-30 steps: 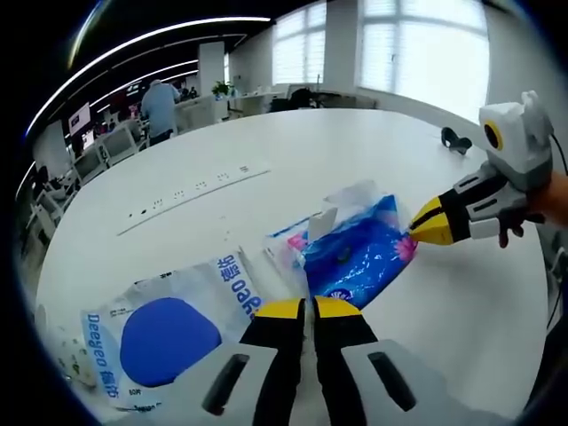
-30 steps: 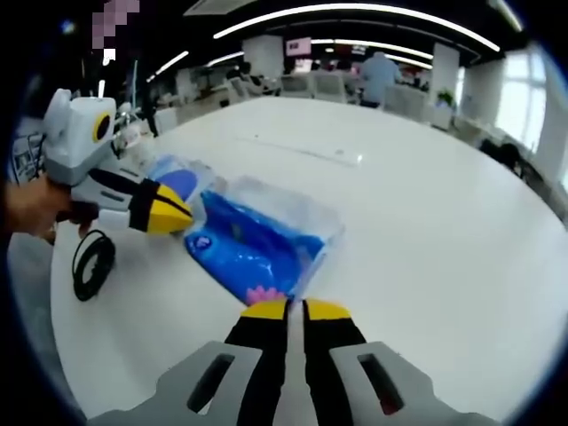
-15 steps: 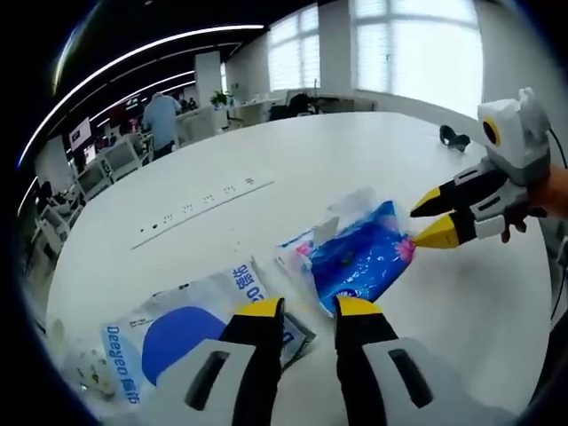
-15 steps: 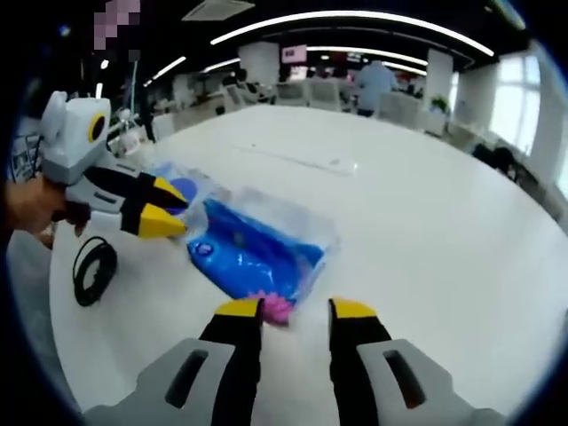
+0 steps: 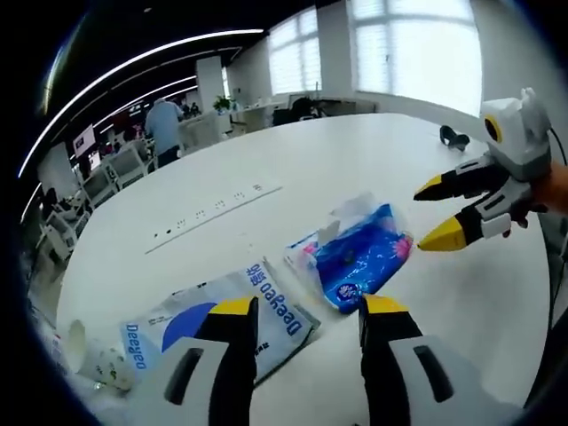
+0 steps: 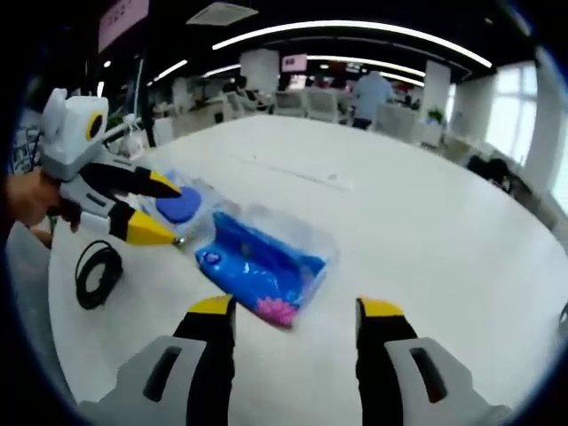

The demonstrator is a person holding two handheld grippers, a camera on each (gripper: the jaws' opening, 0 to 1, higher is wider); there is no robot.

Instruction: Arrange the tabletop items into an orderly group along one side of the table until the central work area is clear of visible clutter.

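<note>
- The left gripper point(image 5: 302, 311) is hovering low over the white table point(image 5: 293, 160), its jaws standing wide apart and gripping nothing.
- The right gripper point(image 6: 295, 312) is likewise hanging over the table with jaws spread wide and empty.
- A blue tissue pack point(image 5: 359, 253) is lying flat on the table, just ahead of the left gripper's jaws; in the right gripper view it point(image 6: 262, 264) is sitting just beyond that gripper's left jaw tip.
- A white pack with a blue disc point(image 5: 217, 315) is lying beside the tissue pack, partly behind the left gripper's left jaw.
- A crumpled paper cup point(image 5: 93, 359) is resting near the table edge, beyond the white pack.
- A black cable coil point(image 6: 96, 275) is lying on the table below the left gripper as seen in the right gripper view.
- A flush power strip point(image 5: 213, 209) is running across the table's middle.
- Another small black thing point(image 5: 455, 138) is sitting far off on the table; what it is I cannot tell.
</note>
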